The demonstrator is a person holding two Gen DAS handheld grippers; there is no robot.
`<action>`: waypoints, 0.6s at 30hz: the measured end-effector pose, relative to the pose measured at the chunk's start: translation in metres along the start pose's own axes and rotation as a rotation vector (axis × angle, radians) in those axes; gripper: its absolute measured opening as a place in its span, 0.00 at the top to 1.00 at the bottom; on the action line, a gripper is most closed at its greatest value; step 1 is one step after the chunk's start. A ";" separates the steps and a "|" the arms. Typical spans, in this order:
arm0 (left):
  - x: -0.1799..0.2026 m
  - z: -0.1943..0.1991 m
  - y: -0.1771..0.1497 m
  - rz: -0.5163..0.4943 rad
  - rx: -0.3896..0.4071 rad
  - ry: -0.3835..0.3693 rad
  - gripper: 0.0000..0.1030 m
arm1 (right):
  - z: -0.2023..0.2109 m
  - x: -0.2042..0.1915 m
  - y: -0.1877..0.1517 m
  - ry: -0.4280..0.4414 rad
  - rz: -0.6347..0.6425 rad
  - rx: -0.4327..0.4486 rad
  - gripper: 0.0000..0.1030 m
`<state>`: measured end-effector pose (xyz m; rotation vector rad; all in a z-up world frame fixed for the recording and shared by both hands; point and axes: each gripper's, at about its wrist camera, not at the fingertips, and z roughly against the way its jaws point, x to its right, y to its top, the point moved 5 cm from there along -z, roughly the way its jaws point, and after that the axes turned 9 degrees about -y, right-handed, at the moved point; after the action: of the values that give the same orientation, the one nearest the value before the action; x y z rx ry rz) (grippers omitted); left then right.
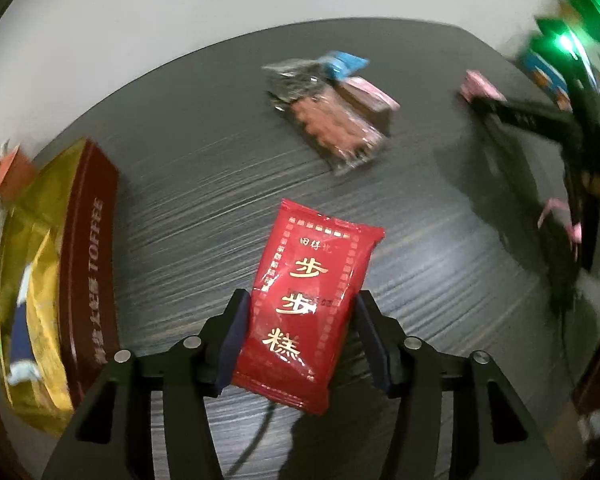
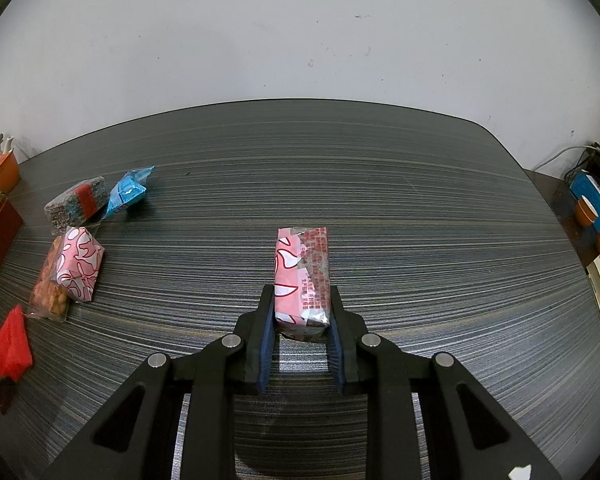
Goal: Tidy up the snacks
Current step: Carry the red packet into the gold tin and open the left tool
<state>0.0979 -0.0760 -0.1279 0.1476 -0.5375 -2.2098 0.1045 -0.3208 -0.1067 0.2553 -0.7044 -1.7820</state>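
In the left wrist view my left gripper (image 1: 302, 300) is shut on a red snack packet (image 1: 308, 280) with gold characters, held above the dark striped table (image 1: 180, 200); both pads press its sides. The same red packet (image 2: 10, 344) shows blurred at the left edge of the right wrist view. My right gripper (image 2: 301, 294) is shut on the near end of a pink and white wrapped snack (image 2: 302, 272) that lies on the table (image 2: 380, 160). That right gripper (image 1: 540, 116) also appears blurred at the far right of the left wrist view.
A loose pile sits at the left of the table: a second pink snack (image 2: 80, 264), a bag of orange crackers (image 2: 50, 292), a dark bar (image 2: 76, 202) and a blue packet (image 2: 130, 190). A maroon and gold toffee box (image 1: 88, 248) stands at the table's left edge. Boxes crowd the right edge (image 2: 592, 204).
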 end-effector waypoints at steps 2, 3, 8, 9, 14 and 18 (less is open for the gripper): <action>0.001 0.000 0.003 -0.014 -0.019 -0.009 0.46 | 0.000 -0.001 0.000 0.000 0.000 0.000 0.79; 0.004 0.000 0.007 -0.011 -0.013 -0.013 0.46 | 0.000 0.000 0.000 0.000 0.000 0.000 0.79; 0.002 -0.002 0.010 -0.073 -0.025 -0.005 0.42 | 0.000 -0.001 0.000 0.000 0.000 0.000 0.79; 0.001 -0.004 0.015 -0.072 -0.022 -0.018 0.41 | 0.000 0.000 0.000 0.001 -0.001 0.000 0.79; -0.008 -0.010 0.014 -0.015 -0.014 -0.057 0.44 | 0.000 -0.001 0.000 0.002 -0.001 -0.001 0.79; -0.009 -0.006 0.010 0.032 0.006 -0.055 0.53 | 0.000 -0.001 0.000 0.003 -0.003 -0.001 0.79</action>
<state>0.1121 -0.0770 -0.1302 0.0810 -0.5737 -2.1867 0.1046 -0.3203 -0.1068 0.2582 -0.7010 -1.7843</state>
